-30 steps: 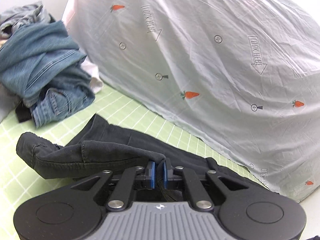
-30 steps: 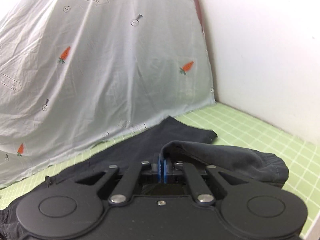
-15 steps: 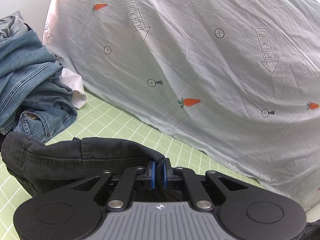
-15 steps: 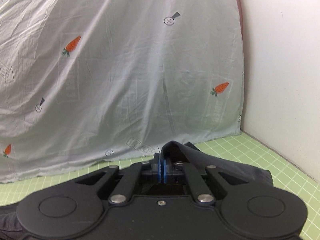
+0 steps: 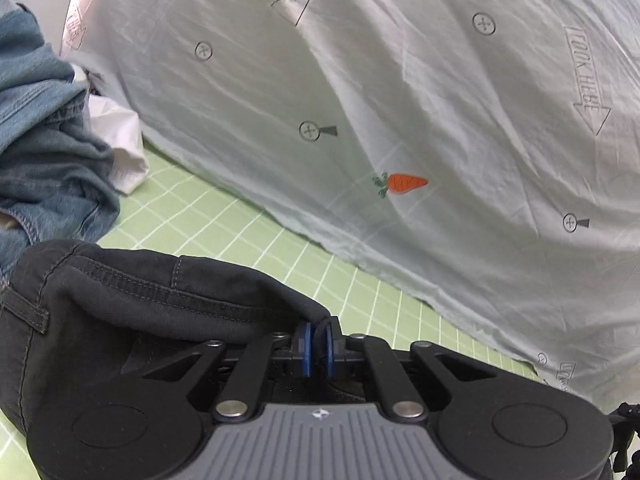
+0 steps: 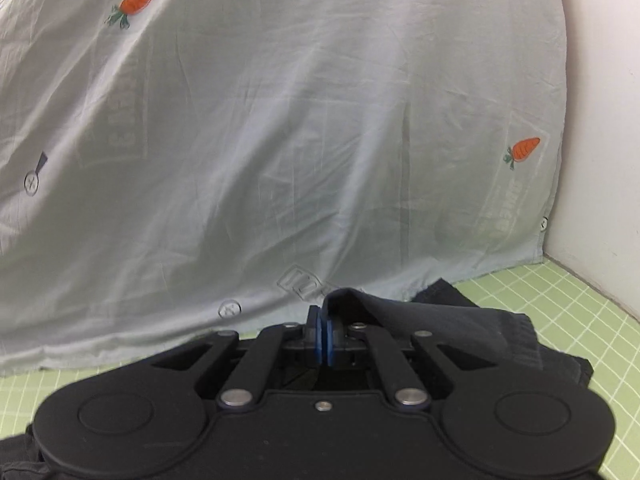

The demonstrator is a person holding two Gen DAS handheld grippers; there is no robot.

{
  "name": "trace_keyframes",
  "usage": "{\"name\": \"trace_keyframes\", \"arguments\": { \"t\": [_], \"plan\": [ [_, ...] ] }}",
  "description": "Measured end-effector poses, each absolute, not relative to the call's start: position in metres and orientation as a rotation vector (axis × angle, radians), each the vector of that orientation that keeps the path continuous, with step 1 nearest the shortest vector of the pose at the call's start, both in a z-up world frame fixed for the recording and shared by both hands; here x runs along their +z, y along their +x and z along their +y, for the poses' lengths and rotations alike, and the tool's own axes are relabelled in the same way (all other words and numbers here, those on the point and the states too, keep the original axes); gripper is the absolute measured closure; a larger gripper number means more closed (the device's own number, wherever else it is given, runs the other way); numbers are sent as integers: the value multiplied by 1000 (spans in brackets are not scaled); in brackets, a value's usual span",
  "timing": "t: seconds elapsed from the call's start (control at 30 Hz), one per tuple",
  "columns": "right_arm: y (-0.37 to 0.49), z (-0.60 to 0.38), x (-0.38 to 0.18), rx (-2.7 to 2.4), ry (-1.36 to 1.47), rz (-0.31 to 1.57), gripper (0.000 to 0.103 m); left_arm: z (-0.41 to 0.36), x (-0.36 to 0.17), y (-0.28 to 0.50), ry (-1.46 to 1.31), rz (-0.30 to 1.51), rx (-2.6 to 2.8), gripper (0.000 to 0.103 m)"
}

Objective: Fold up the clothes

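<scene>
A dark grey pair of trousers (image 5: 132, 300) is held at two points. My left gripper (image 5: 318, 342) is shut on its waistband edge, and the cloth bunches to the left of the blue pads. My right gripper (image 6: 322, 340) is shut on another edge of the same trousers (image 6: 452, 324), which drape to the right over the green checked mat (image 6: 580, 308). Both grippers are close to the pale sheet at the back.
A pale sheet with carrot prints (image 5: 400, 120) hangs as a backdrop and also fills the right wrist view (image 6: 280, 140). A heap of blue jeans (image 5: 44, 148) and a white cloth (image 5: 120, 148) lie at the left. A white wall (image 6: 600, 120) stands at the right.
Both grippers have moved forward toward the sheet, carrying the trousers' edge with them. The lower part of the trousers has passed under the grippers and out of sight.
</scene>
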State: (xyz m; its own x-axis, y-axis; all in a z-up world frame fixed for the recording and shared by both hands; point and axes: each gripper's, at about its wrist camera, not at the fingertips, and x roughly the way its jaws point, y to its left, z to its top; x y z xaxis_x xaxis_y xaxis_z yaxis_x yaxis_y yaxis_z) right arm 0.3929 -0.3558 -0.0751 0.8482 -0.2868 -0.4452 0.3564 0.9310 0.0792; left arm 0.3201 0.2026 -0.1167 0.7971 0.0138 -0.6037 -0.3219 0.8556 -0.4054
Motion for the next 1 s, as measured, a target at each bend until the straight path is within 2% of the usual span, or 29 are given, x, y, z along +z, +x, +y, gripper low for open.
{"name": "trace_keyframes", "arguments": {
  "t": [0.1, 0.17, 0.2, 0.23, 0.3, 0.33, 0.37, 0.4, 0.43, 0.53, 0.63, 0.73, 0.8, 1.0],
  "plan": [
    [425, -350, -74, -330, 86, 403, 100, 211, -121, 337, -544, 602, 204, 94],
    [449, -349, -92, -255, 44, 470, 97, 216, -148, 358, -547, 700, 273, 89],
    [461, -347, -104, -234, 11, 536, 80, 218, -163, 369, -536, 770, 311, 87],
    [468, -341, -114, -241, -33, 602, 70, 218, -172, 374, -544, 815, 334, 84],
    [461, -329, -125, -241, -105, 635, 61, 214, -170, 369, -567, 800, 338, 83],
    [449, -326, -126, -230, -125, 618, 57, 209, -165, 365, -562, 780, 309, 76],
    [437, -326, -128, -235, -131, 609, 43, 204, -163, 363, -548, 786, 282, 61],
    [425, -326, -131, -244, -132, 603, 31, 198, -164, 361, -520, 806, 256, 55],
    [414, -333, -135, -270, -103, 615, 30, 191, -165, 359, -491, 826, 231, 49],
    [379, -356, -147, -348, -15, 649, 31, 173, -181, 359, -379, 919, 188, 49],
    [350, -391, -163, -440, 118, 675, 34, 165, -190, 356, -351, 922, 207, 47],
    [334, -429, -179, -501, 240, 687, 47, 162, -191, 362, -314, 951, 206, 44],
    [334, -450, -183, -505, 290, 668, 50, 161, -191, 367, -292, 965, 205, 42],
    [376, -497, -190, -543, 435, 631, 51, 157, -192, 369, -261, 972, 207, 41]
  ]
}}
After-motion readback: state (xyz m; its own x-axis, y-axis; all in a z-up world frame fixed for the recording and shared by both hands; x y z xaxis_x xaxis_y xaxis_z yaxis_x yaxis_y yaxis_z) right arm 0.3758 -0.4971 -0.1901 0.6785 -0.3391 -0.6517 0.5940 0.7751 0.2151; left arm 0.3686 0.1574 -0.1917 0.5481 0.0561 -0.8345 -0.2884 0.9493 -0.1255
